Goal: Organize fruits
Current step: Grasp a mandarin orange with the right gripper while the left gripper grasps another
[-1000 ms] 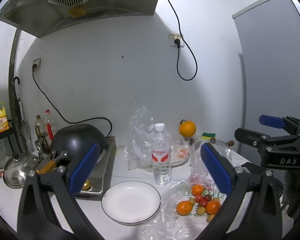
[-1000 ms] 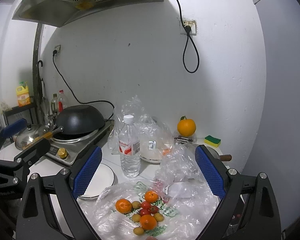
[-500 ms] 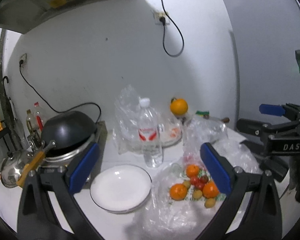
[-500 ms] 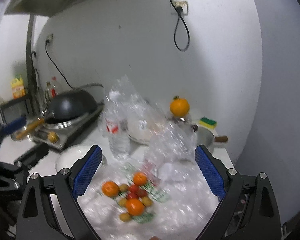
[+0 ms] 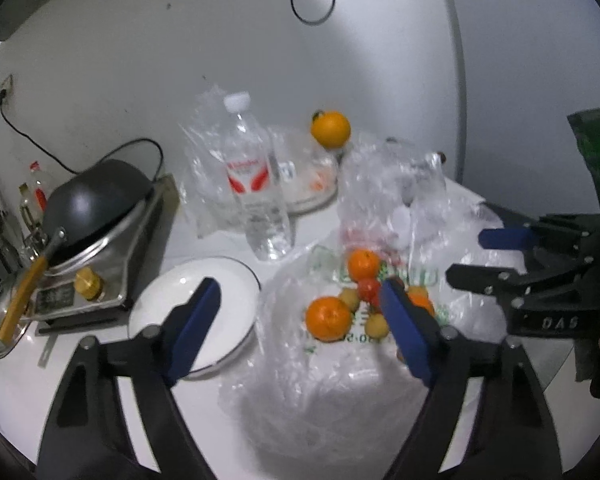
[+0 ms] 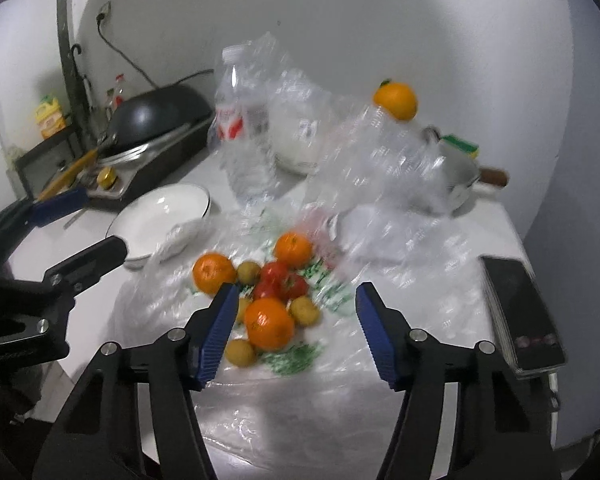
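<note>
Fruit pile (image 6: 268,292) on plastic bag (image 6: 380,320) – plate (image 5: 204,312) left of it, water bottle (image 5: 256,184) behind, stove (image 5: 100,248) far left on tabletop (image 5: 60,380).

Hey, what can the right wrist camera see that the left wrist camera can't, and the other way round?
Only the right wrist view shows the dark phone at the counter's right edge, the yellow-green sponge and the yellow bottle on the rack.

Only the left wrist view shows the stove's front label plate.

Both show the fruit pile on the plastic bag, the empty white plate, the water bottle, the black wok, the lone orange, and both grippers, left and right, closing on nothing.
</note>
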A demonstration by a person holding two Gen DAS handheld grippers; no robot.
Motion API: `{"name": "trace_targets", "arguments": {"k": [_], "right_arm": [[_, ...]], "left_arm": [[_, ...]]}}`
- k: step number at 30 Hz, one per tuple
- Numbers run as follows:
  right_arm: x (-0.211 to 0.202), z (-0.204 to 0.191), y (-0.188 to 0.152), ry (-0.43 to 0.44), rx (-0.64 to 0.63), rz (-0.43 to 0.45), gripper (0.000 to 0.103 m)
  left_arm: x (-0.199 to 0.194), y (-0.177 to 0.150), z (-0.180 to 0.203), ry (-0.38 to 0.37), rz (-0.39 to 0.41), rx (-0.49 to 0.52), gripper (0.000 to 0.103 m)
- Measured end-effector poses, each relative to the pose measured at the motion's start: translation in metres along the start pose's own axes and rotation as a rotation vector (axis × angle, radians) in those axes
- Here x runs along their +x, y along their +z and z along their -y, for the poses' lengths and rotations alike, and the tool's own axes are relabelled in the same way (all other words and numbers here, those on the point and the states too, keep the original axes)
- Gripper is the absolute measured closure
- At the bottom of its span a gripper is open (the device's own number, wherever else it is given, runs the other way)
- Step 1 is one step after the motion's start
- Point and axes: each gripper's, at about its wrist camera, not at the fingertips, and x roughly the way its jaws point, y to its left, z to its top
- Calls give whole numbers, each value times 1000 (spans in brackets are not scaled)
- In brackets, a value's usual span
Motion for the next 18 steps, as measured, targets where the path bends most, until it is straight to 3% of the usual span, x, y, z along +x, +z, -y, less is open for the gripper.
{"name": "trace_targets", "arguments": {"k": [4,10,18], "right_arm": [[16,-3,-6,44,4,-44,49],[35,-8,-12,90,2,-83,51],[55,-6,-20,89,-2,-117,56]], "left_arm": [[11,-4,3,-21,-52,20,41],[32,-10,6,-43,-134,48,44],[57,-9,12,-65,-168,74,45]]}}
